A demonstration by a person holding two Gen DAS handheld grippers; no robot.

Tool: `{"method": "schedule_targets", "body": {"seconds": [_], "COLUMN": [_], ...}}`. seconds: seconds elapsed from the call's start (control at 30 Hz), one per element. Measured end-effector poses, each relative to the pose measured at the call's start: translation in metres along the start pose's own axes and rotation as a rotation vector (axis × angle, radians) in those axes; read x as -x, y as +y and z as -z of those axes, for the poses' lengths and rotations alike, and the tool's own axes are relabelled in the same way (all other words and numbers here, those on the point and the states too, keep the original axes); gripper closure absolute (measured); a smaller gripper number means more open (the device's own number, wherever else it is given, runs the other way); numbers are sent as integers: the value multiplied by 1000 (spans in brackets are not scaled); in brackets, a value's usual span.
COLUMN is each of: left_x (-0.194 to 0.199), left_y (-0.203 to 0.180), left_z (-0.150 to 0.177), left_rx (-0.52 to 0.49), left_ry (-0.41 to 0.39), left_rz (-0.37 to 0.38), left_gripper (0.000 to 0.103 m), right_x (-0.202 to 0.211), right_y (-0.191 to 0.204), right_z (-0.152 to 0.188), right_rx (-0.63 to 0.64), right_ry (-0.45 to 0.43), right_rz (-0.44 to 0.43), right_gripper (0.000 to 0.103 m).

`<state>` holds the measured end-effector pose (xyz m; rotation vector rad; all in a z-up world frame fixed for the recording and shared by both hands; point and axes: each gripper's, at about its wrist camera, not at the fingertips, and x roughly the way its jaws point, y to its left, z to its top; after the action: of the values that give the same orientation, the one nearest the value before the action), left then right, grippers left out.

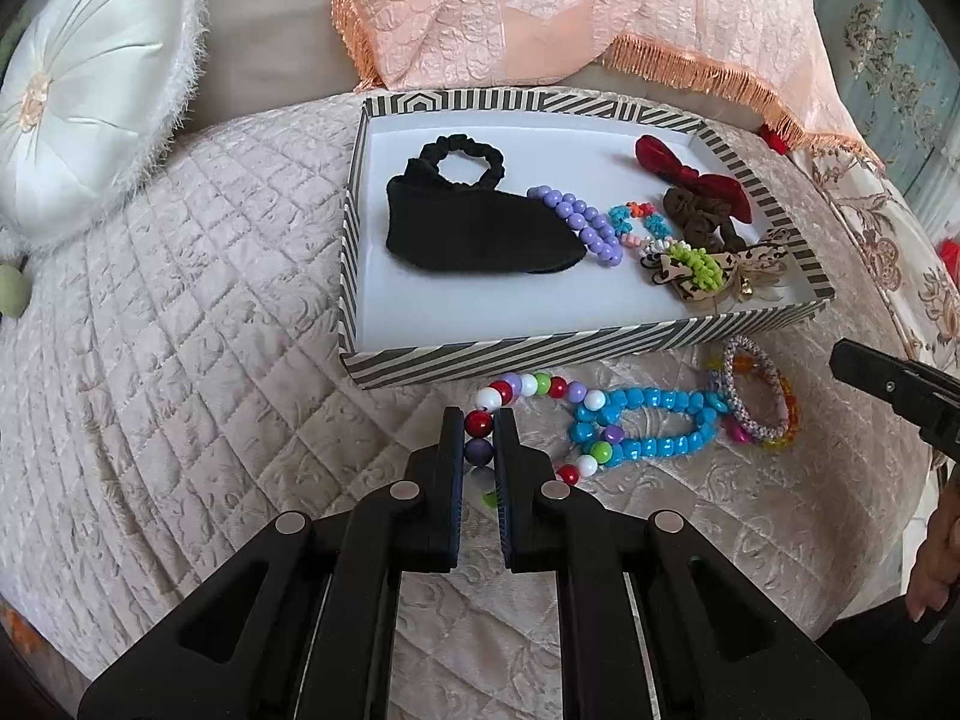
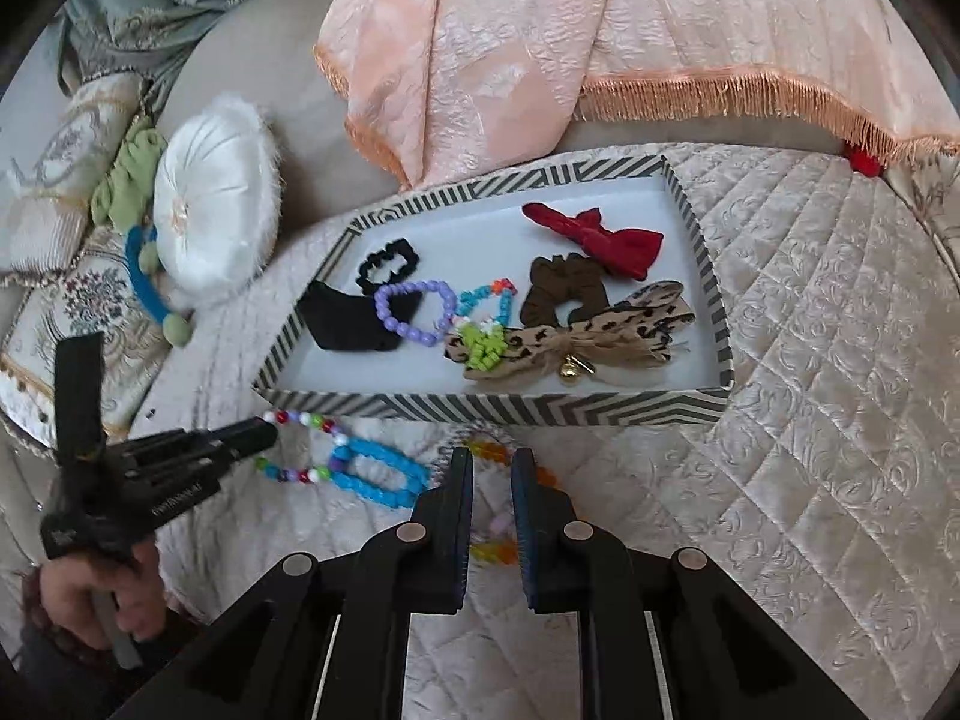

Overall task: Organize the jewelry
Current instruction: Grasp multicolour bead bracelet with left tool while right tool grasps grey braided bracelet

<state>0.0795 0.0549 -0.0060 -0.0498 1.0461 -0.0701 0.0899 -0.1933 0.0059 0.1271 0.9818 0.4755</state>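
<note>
A striped tray (image 1: 516, 354) (image 2: 480, 405) holds a black pouch (image 1: 474, 228), a purple bead bracelet (image 1: 585, 225) and several hair bows. In front of it on the quilt lie a multicoloured bead bracelet (image 1: 540, 387) (image 2: 306, 420), a blue bead bracelet (image 1: 648, 420) (image 2: 378, 474) and a twisted bangle (image 1: 756, 396) with orange beads (image 2: 492, 552). My left gripper (image 1: 480, 420) (image 2: 258, 435) is shut on the multicoloured bracelet. My right gripper (image 2: 492, 462) (image 1: 840, 360) is narrowly open over the bangle, whose beads show between the fingers.
A round white cushion (image 1: 90, 102) (image 2: 216, 198) lies left of the tray. A pink fringed cloth (image 1: 570, 6) (image 2: 600, 30) hangs behind it. Patterned cushions (image 2: 72, 312) sit at the far left. The quilted cover (image 1: 180, 360) extends around the tray.
</note>
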Motion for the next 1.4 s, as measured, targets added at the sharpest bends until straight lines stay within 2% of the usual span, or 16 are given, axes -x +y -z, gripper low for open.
{"method": "schedule_targets", "body": {"seconds": [0.1, 0.17, 0.27, 0.4, 0.47, 0.57, 0.7, 0.83, 0.93, 1.03, 1.23, 1.4], "left_x": [-2, -3, -6, -5, -5, -5, -6, -7, -5, -2, -1, -1], "left_y": [-1, -2, -2, -4, -4, -3, -4, -4, -2, -3, -4, -3], "left_z": [1, 1, 1, 0, 0, 1, 1, 2, 1, 0, 0, 1], "left_rx": [-6, -11, -9, -15, -17, -14, -18, -18, -8, -6, -10, -7], "left_ry": [7, 10, 17, 14, 14, 16, 19, 23, 12, 2, 1, -1], "left_rz": [2, 4, 6, 13, 15, 15, 13, 8, 7, 11, 10, 6], "left_gripper": [95, 95, 95, 95, 95, 95, 95, 95, 95, 95, 95, 95], "right_x": [-8, -10, -14, -26, -36, -44, -55, -57, -50, -36, -8, -7], "right_y": [-10, -12, -6, 0, 2, 5, 9, 8, 12, 20, 29, 29], "right_z": [1, 2, 3, 7, 9, 10, 11, 10, 11, 13, 8, 8], "right_rx": [-76, -90, -29, 19, 50, 63, 100, 95, 129, 166, 183, 171], "right_ry": [31, 43, 61, 94, 125, 139, 147, 130, 127, 92, 32, 25], "right_rz": [-37, -47, -1, -4, 58, 50, 82, 73, 86, 117, 92, 97], "right_gripper": [90, 85, 85, 85, 85, 85, 84, 84, 97, 97, 97, 97]}}
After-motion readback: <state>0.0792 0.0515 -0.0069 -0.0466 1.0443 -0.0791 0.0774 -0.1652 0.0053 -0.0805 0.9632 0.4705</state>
